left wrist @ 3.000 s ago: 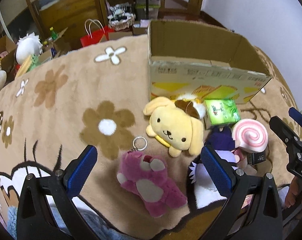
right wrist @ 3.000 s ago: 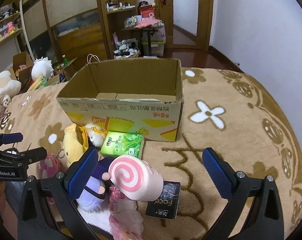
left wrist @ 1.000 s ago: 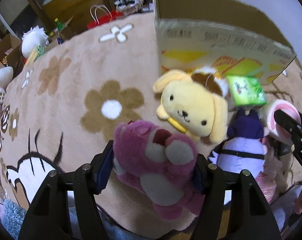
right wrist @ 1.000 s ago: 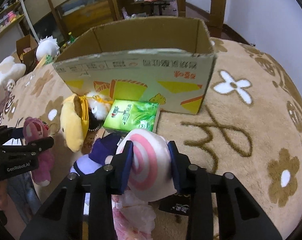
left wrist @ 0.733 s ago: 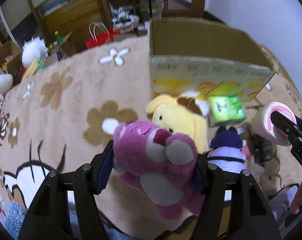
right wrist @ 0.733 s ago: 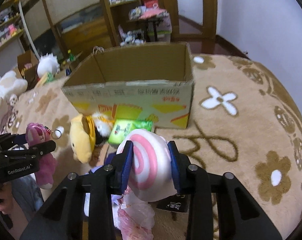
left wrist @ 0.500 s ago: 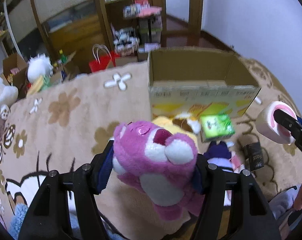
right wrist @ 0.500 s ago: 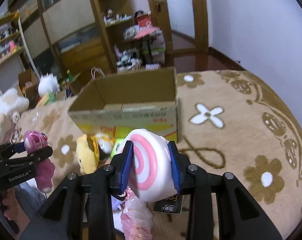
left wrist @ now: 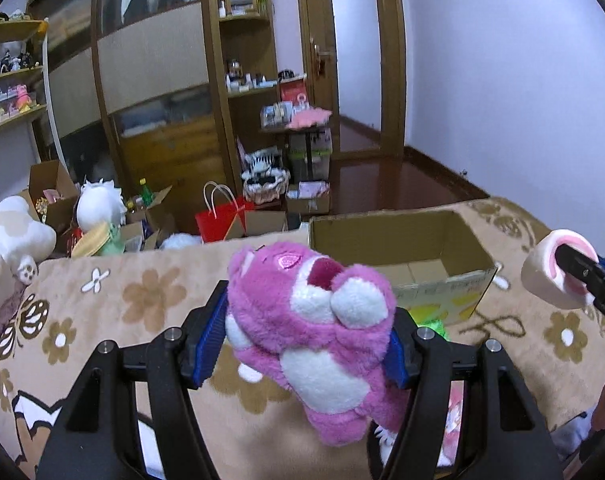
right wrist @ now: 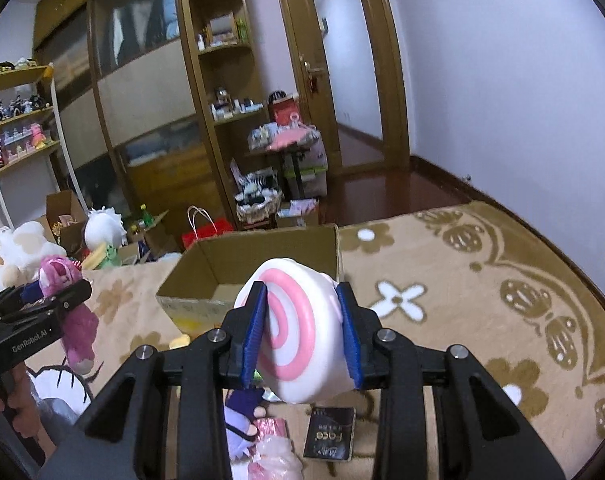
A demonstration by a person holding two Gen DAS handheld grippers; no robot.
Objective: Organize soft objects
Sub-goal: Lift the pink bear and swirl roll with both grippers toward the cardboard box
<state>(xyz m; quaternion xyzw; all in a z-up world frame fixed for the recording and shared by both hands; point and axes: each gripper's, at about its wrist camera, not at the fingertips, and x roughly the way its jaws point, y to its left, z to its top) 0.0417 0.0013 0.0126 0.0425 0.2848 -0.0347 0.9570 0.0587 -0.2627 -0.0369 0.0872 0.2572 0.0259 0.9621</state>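
L gripper (left wrist: 306,344) clamped on pink bear (left wrist: 314,332), R gripper (right wrist: 300,336) clamped on swirl cushion (right wrist: 298,336), both held above rug. Open cardboard box (right wrist: 262,264) sits ahead and below; R looks nearer, box just left of its axis. Box's long side runs across view.

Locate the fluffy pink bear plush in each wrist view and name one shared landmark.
Left wrist: pink bear plush at centre, clamped in the left tool.
Right wrist: pink bear plush at far left, off the carpet.
Shared landmark: open cardboard box.
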